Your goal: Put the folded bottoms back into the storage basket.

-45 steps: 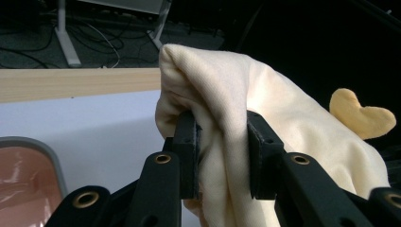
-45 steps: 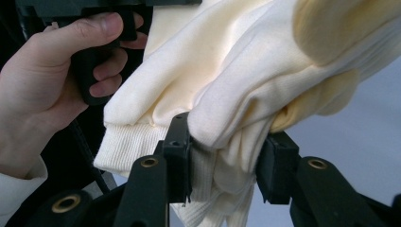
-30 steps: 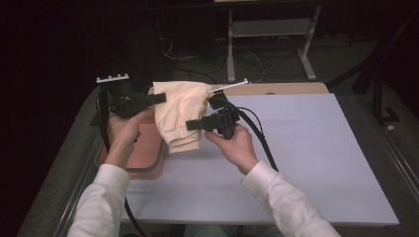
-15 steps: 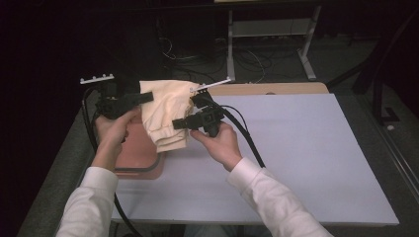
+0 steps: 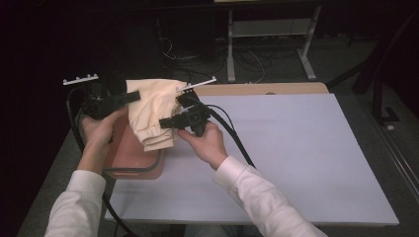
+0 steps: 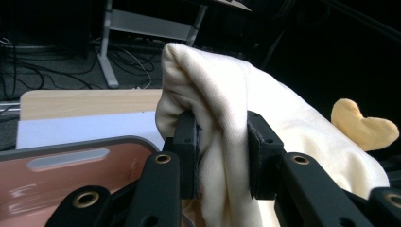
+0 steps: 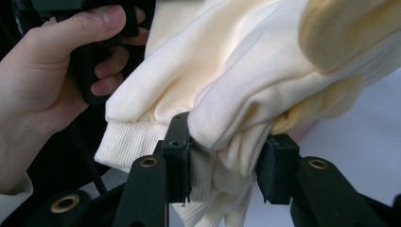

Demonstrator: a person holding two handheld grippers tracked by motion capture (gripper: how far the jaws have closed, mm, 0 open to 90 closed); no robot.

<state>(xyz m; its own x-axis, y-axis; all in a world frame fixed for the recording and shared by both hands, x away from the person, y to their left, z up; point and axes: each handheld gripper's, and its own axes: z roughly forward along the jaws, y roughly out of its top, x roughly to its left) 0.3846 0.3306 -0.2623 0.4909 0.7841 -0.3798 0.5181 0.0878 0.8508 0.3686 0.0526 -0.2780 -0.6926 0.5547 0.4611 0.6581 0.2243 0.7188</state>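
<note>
High view is showing the cream sweater hanging over the brown tray, between both grippers. Left gripper is pinching its top edge; right gripper is pinching its lower bundle, nearer the white table.

White long sleeves with plain cuffs are worn on both forearms. The left claw and the right claw are built of matte black plastic, each with 2 blocky jaw pads carried on angled black links. Brass-coloured rivets are set into the links, and small dark screws are sunk into the pads. A thick black cable is trailed from each claw. A thin white bar with small pegs is mounted on top of each.
</note>
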